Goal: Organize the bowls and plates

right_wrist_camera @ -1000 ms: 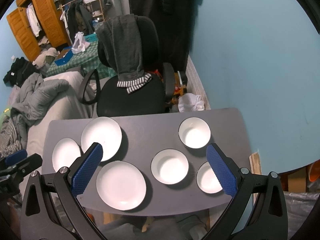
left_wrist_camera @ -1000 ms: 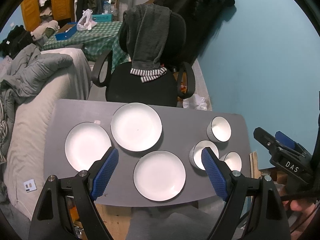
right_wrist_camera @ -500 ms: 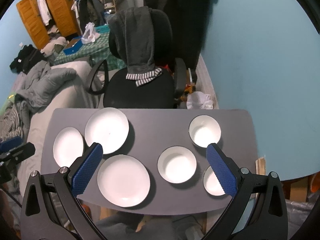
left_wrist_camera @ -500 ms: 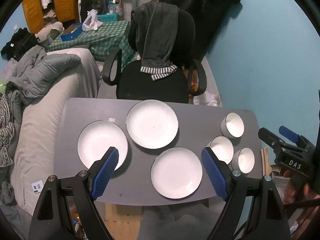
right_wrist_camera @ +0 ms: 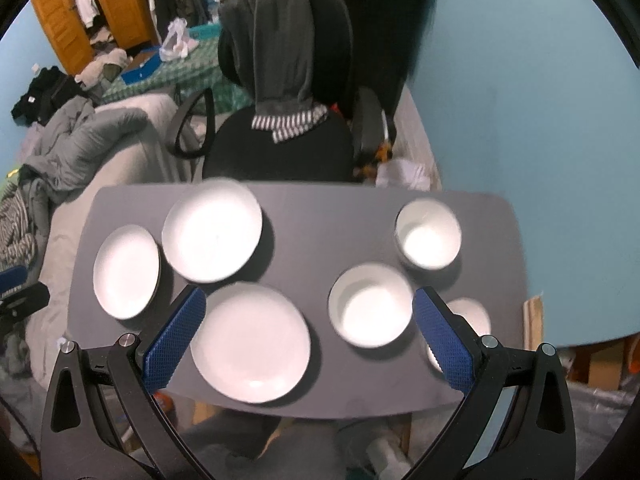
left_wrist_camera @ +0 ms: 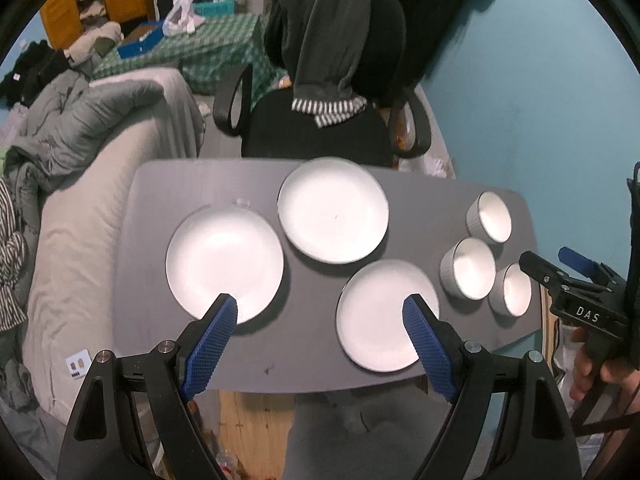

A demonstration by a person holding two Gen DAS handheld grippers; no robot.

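Plates (left_wrist_camera: 333, 209) sit lower and larger in your left view than a second ago — you've shifted left and closer. Left gripper (left_wrist_camera: 320, 309) spread wide, empty, above table (left_wrist_camera: 160, 200); right gripper (right_wrist_camera: 309, 304) likewise apart, holding nothing. Three flat round white plates left, three ribbed white bowls (left_wrist_camera: 468, 267) right, all apart on matte grey top. Nearest bowl (right_wrist_camera: 476, 316) half hidden behind your right finger; right view blurred.

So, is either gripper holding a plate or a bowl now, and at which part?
Nothing is held. The left gripper and the right gripper are both open above the table.
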